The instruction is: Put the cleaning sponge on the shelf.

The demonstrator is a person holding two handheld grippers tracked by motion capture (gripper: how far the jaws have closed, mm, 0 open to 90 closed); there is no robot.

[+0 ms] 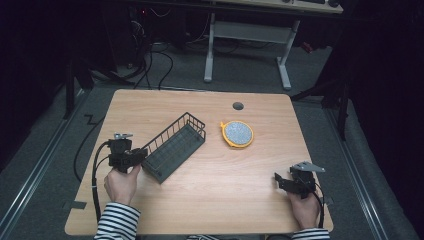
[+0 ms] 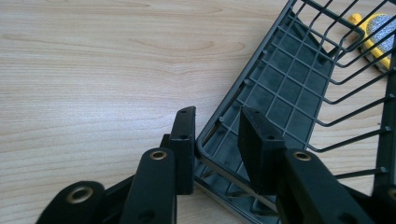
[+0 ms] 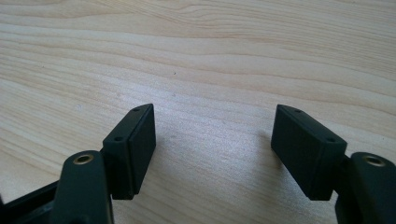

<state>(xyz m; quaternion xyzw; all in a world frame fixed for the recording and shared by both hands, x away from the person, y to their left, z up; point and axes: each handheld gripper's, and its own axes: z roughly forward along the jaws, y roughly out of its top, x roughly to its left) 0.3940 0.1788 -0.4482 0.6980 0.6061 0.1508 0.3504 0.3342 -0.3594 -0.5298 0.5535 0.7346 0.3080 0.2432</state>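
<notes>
At table's left, dark wire basket (image 1: 174, 145), tilted; left tool (image 2: 216, 122) straddles rim.

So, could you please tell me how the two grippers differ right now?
The left gripper has its jaws astride the wire basket's corner rim, with a gap left; the right gripper has nothing between its jaws. The left's jaws are narrow, the right's wide apart. Both are black, hand-held and low over the table.
</notes>
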